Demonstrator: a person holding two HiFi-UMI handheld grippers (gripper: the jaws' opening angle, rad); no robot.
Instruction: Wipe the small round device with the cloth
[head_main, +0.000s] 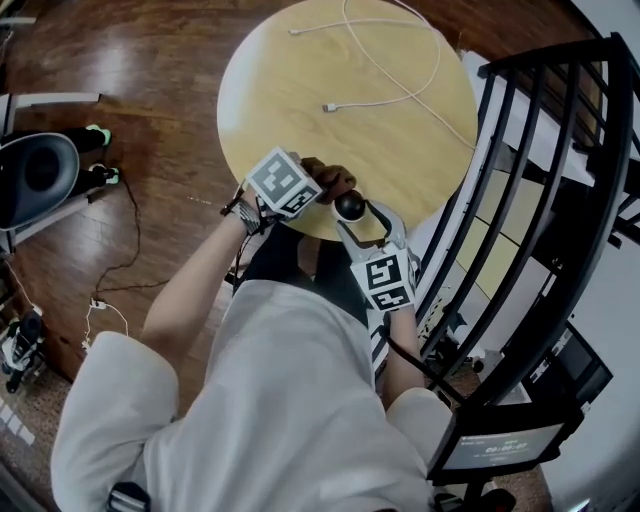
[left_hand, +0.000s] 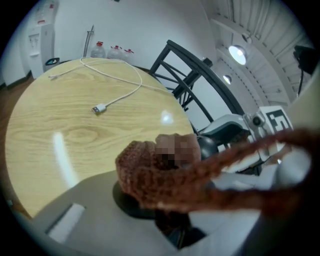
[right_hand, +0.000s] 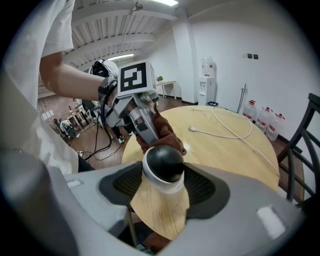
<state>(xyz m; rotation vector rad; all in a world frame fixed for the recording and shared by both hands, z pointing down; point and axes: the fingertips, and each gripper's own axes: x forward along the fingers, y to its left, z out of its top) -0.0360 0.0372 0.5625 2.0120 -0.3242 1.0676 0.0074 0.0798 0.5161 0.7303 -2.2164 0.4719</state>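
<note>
Device (right_hand: 164, 162): black dome, white rim; was clamped between the right gripper's (right_hand: 162, 182) fingers over the near edge of the surface (head_main: 300, 90).

Cloth (left_hand: 150, 172): brown, bunched; was clamped in the left gripper's (left_hand: 161, 205) fingers just beside the device. Contact could not be told.

Both forearms extended forward, grippers angled down.

Cable (head_main: 400, 95): lay beyond the device.

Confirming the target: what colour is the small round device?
Small round device: black dome, white base; best in right gripper view.
</note>
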